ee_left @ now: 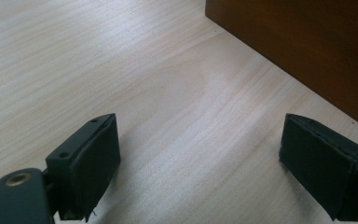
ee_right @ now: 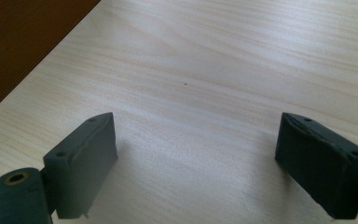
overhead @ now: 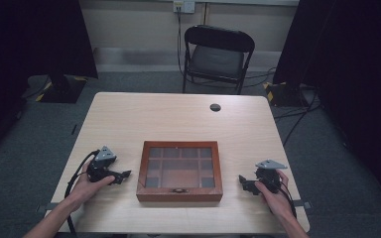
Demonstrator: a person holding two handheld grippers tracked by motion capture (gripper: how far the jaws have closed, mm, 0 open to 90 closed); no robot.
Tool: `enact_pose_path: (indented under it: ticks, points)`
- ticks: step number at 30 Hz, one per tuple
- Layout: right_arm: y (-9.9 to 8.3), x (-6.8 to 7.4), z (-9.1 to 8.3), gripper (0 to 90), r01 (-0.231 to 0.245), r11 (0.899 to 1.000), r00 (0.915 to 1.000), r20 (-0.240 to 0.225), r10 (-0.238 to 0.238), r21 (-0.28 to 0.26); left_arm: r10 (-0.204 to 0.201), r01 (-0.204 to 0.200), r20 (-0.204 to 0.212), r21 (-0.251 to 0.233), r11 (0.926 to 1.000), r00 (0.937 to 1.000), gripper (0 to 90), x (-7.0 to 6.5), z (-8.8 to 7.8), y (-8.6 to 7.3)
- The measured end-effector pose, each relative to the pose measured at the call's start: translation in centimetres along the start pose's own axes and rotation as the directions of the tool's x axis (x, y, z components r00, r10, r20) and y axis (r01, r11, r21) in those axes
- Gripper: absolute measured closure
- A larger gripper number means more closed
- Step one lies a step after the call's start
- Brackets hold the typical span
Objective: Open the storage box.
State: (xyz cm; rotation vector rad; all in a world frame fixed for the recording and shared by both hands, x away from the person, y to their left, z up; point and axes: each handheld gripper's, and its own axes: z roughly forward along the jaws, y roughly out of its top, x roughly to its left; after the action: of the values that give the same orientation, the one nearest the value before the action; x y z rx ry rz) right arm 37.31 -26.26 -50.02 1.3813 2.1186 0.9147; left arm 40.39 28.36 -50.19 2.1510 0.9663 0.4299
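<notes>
Material: reddish-brown wood and glass make up the box (overhead: 179, 171), a flat case with a glazed lid over small compartments and a small metal clasp on its near side.
Box position: near the front middle of the pale wooden worktop (overhead: 178, 116), lid down, lying between the two grippers.
Left gripper (overhead: 120, 177): resting on the worktop just left of the box, jaws spread wide, holding nothing.
Right gripper (overhead: 243, 182): on the worktop just right of the box, jaws likewise wide apart and empty.
Likely step: both grippers look poised to close in on the box, perhaps to work the clasp or lift the lid.
Risk: the clasp is small and the lid frame thin, so a gripper could slip off; pushing from one side alone could slide or turn the box on the smooth worktop; a hard knock could harm the glass.
High view: gives the whole box, its compartments and clasp, both hands, and a black chair (overhead: 217, 54) beyond the worktop.
Left gripper view: shows the box's plain wooden side wall (ee_left: 303, 42) close ahead, upper right.
Right gripper view: catches one dark box corner (ee_right: 23, 42) at upper left, with bare wood grain between the jaws.
</notes>
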Motion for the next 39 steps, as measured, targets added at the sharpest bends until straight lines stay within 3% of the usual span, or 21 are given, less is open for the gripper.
enact_pose_path:
  ticks: [5,7,10,17,19,22,26,32,39]
  points:
    - [0.0,0.0,0.0,11.5,0.0,1.0,1.0,0.0,0.0,0.0,0.0,0.0,-0.002,-0.002,1.0,1.0,13.6,0.0,0.0,0.0]
    - [0.0,0.0,0.0,11.5,0.0,1.0,1.0,0.0,0.0,0.0,-0.033,0.033,0.001,-0.007,0.9994,0.9994,17.6,0.3,-0.2,0.0]
    - [0.0,0.0,0.0,11.5,0.0,1.0,1.0,0.0,0.0,0.0,-0.04,0.04,-0.002,-0.003,0.9992,0.9992,17.8,0.3,-0.3,0.1]
    - [0.0,0.0,0.0,11.5,0.0,1.0,1.0,0.0,0.0,0.0,-0.076,0.076,0.031,-0.019,0.9969,0.9967,20.0,0.8,-1.5,0.8]
    - [0.0,0.0,0.0,11.5,0.0,1.0,1.0,-0.001,0.0,0.001,-0.109,0.111,0.05,-0.042,0.9929,0.9928,20.3,0.8,-1.8,1.1]
    - [0.0,0.0,0.0,11.4,0.001,1.0,1.0,-0.002,-0.001,0.0,-0.124,0.128,0.076,-0.045,0.9908,0.9893,21.9,0.8,-2.4,1.5]
    - [0.0,0.0,0.0,11.4,0.001,1.0,1.0,-0.002,-0.001,0.0,-0.091,0.097,0.074,-0.079,0.9922,0.9931,24.8,0.0,-3.1,2.3]
    - [0.0,0.0,0.0,11.4,0.001,1.0,1.0,-0.003,-0.001,0.0,-0.085,0.094,0.099,-0.085,0.992,0.9915,25.9,-0.6,-3.6,3.1]
    - [0.0,0.0,0.0,11.4,0.001,1.0,1.0,-0.003,-0.001,0.0,-0.039,0.05,0.12,-0.083,0.9953,0.992,29.3,-2.3,-4.1,4.2]
